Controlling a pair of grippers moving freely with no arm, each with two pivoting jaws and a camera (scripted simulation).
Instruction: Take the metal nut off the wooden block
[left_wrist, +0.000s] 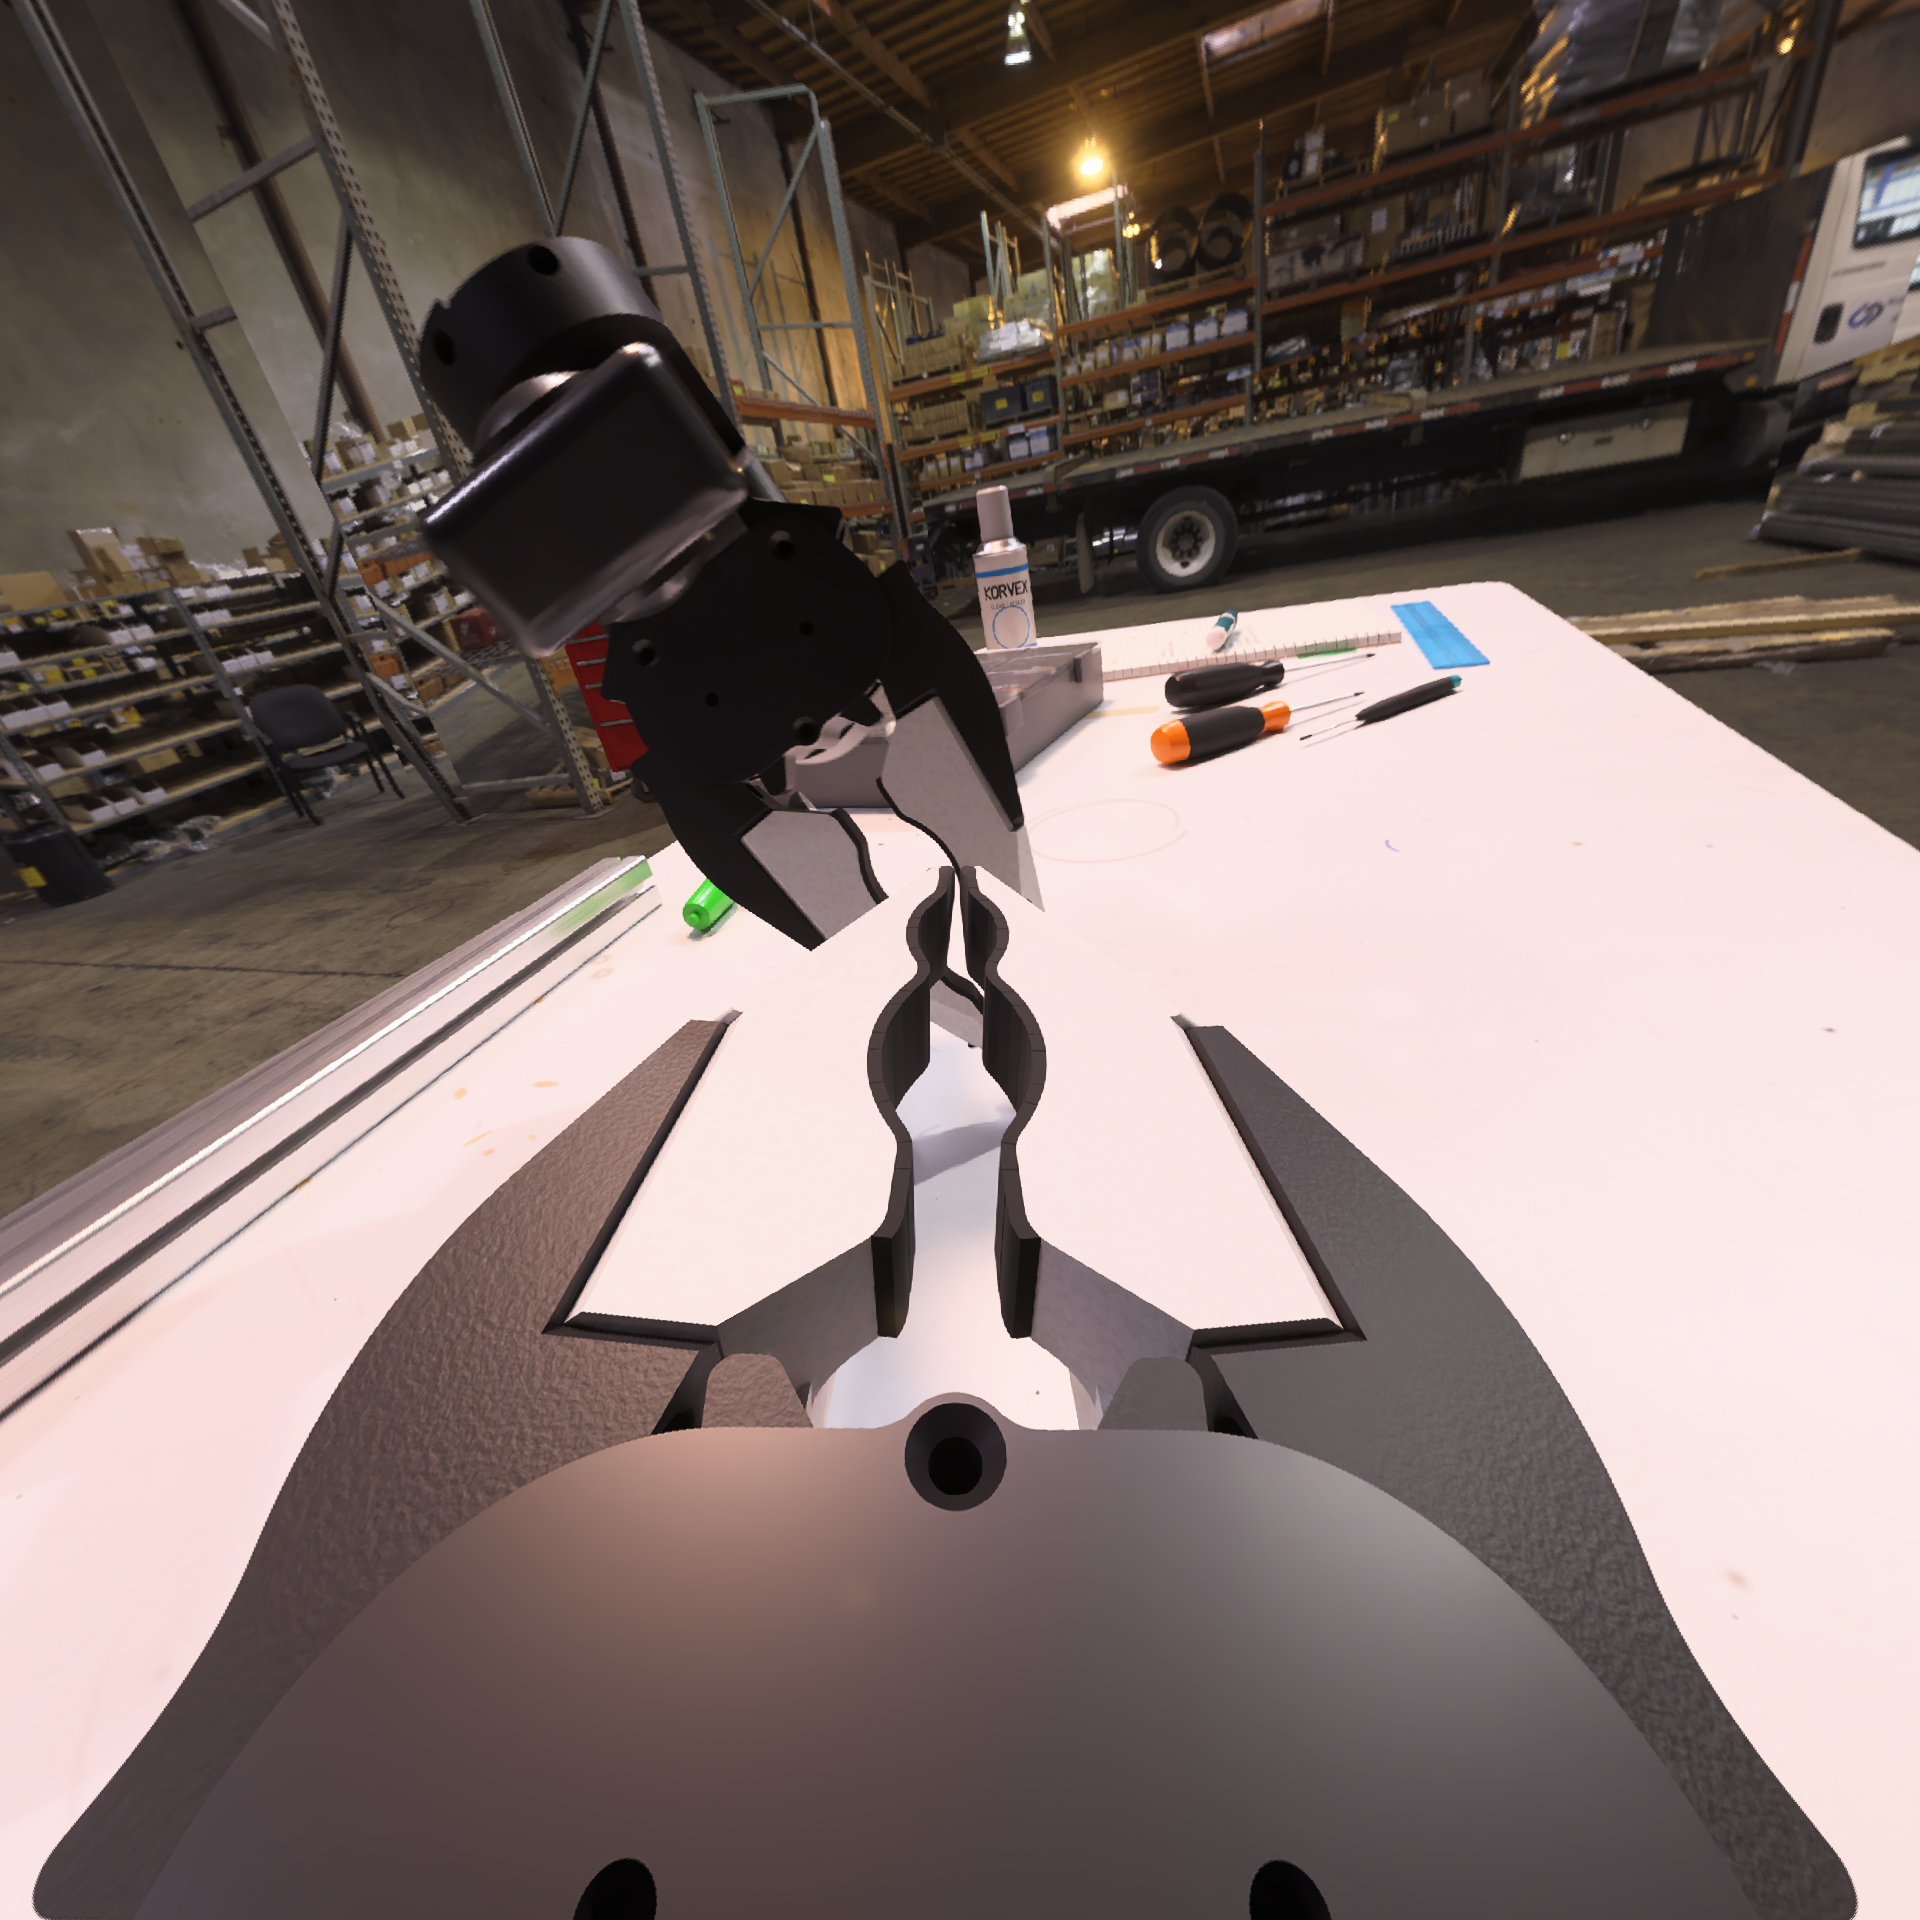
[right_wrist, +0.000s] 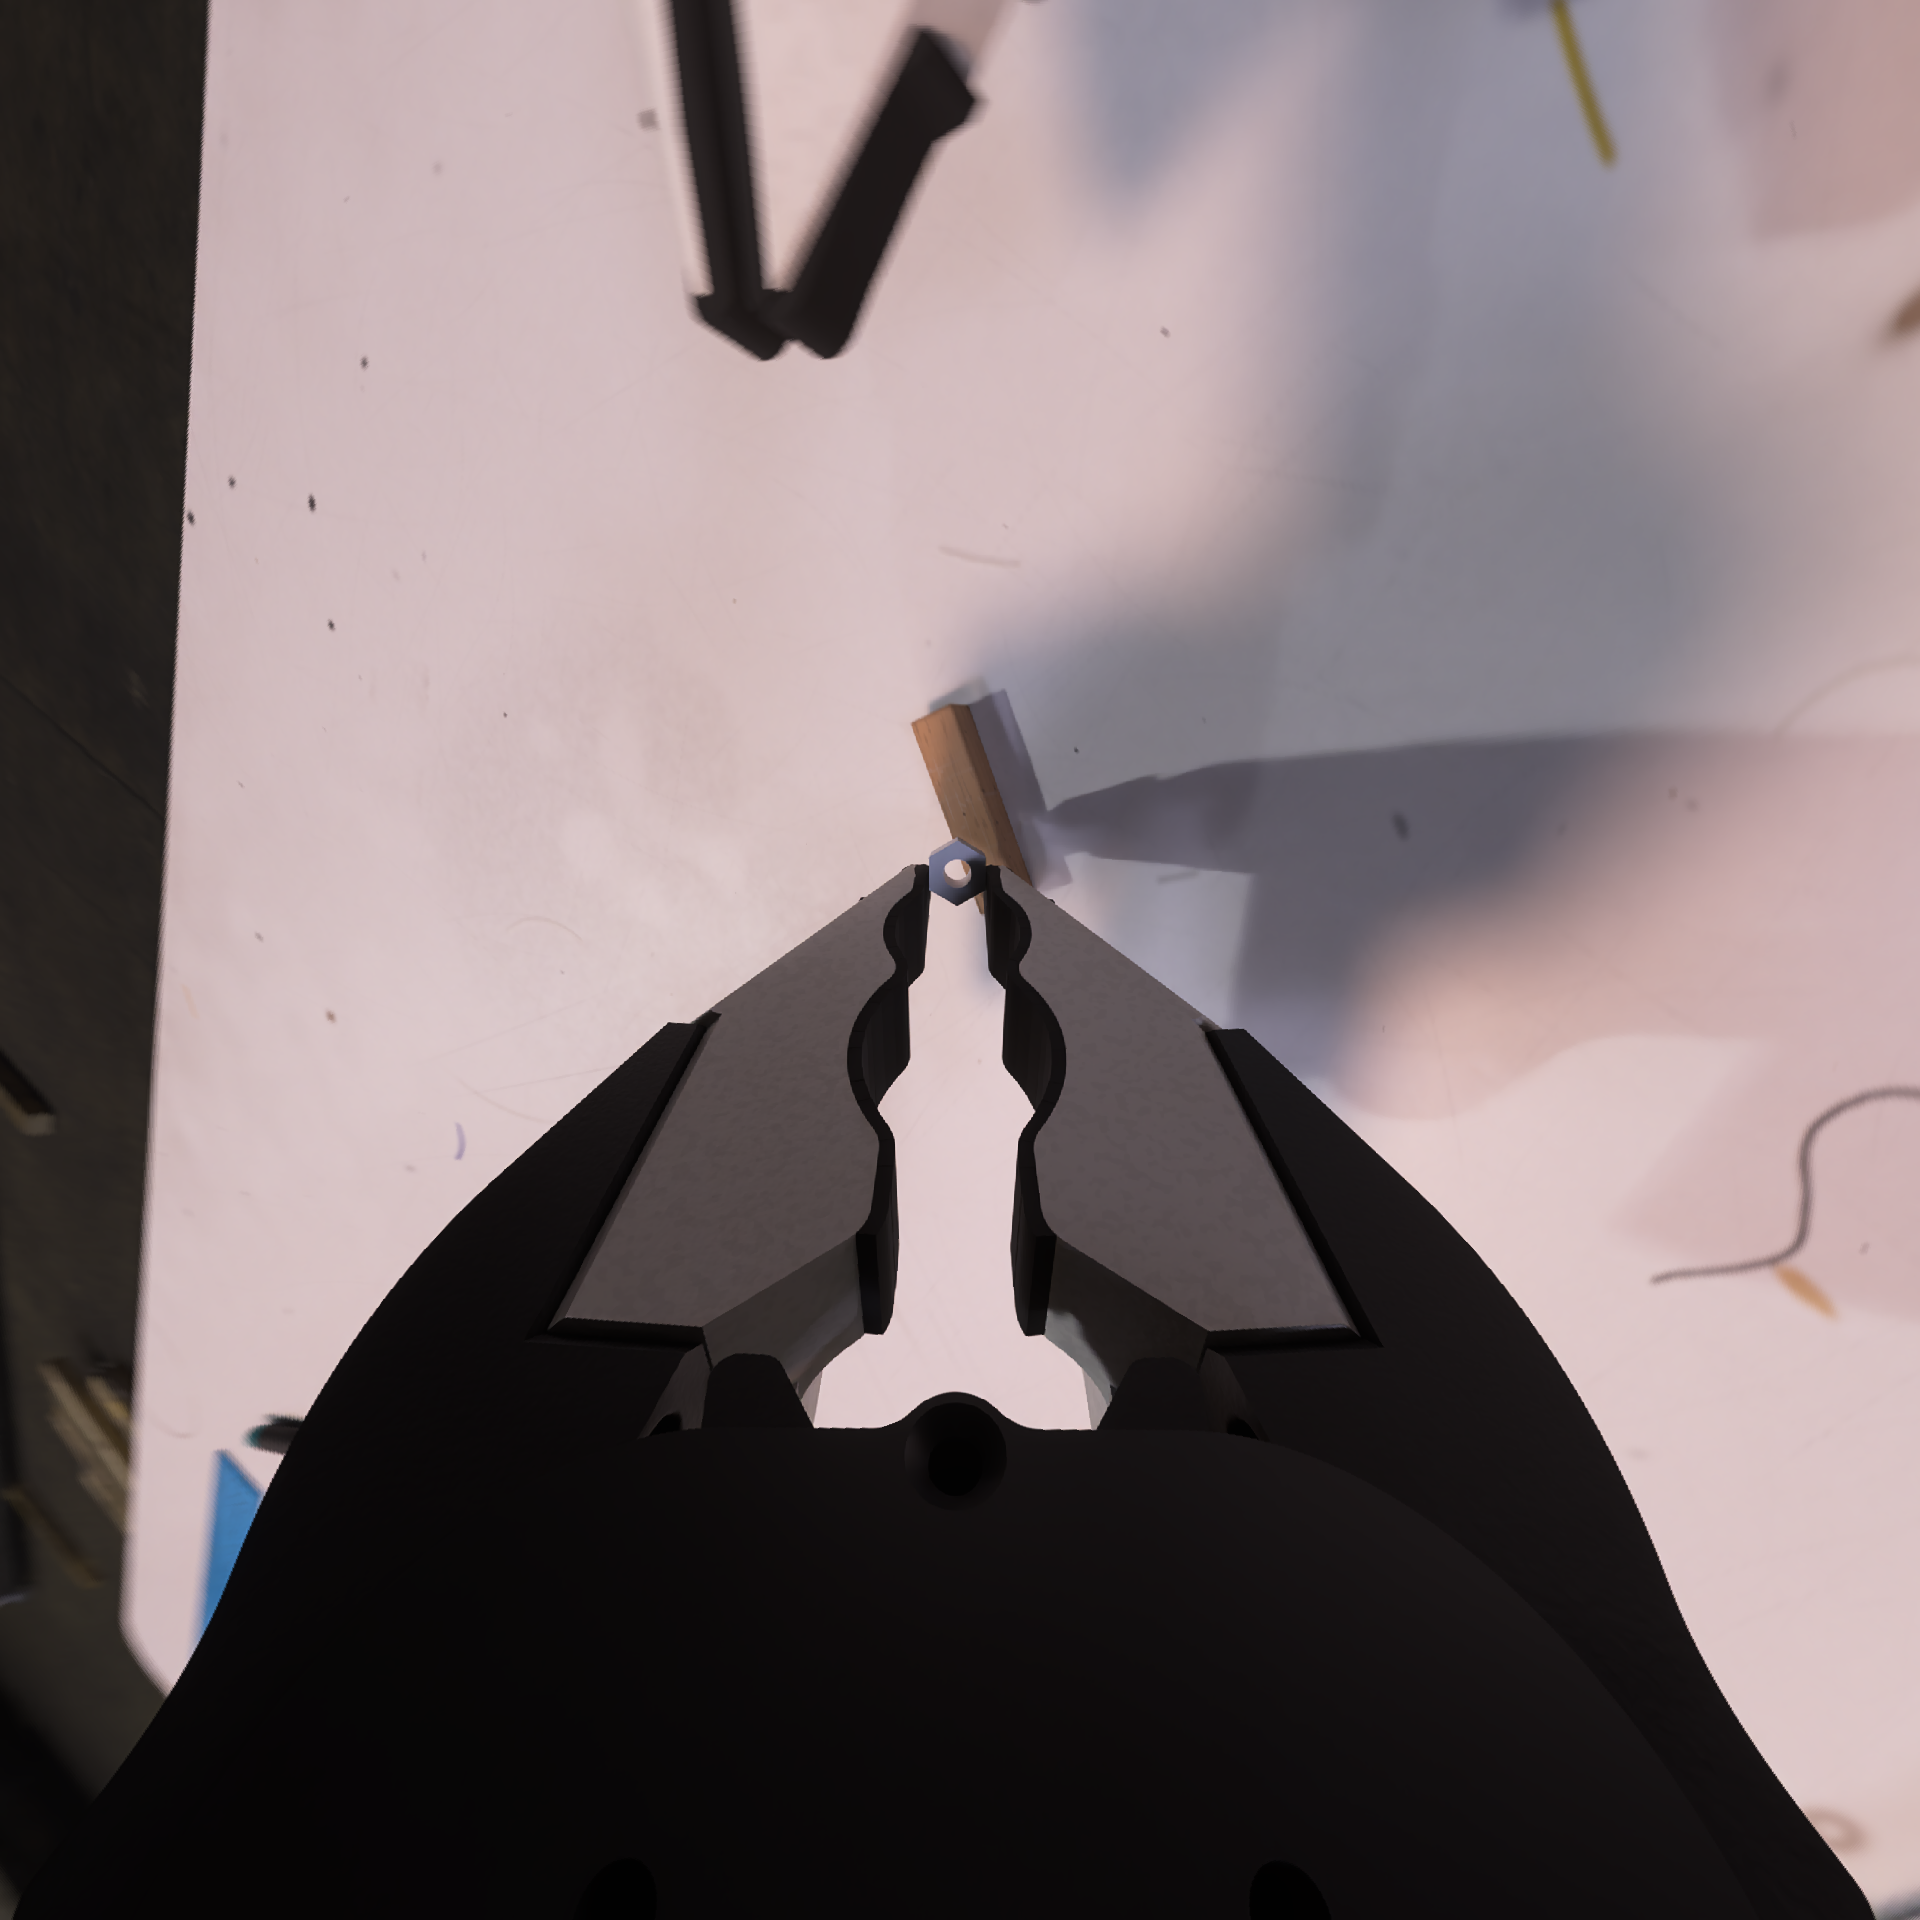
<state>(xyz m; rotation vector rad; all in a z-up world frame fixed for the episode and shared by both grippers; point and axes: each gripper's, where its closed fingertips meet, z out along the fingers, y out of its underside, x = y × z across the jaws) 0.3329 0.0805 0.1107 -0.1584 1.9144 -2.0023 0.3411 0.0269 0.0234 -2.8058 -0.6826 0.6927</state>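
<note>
On the large white tabletop (right_wrist: 623, 623), the right gripper (right_wrist: 957, 879) points steeply down at the surface, its body dark in shadow. Its jaws are clamped on the small silver hexagonal metal nut (right_wrist: 956, 871), pinched between the two fingertips. The nut sits at the near end of the slim tan wooden block (right_wrist: 968, 790), which lies flat just beyond the tips; whether nut and block touch cannot be told. The left gripper (left_wrist: 957, 881) is held low, angled along the table, with its jaws together at the tips and gripping nothing. Far right lies an orange-and-black screwdriver (left_wrist: 1221, 730).
</note>
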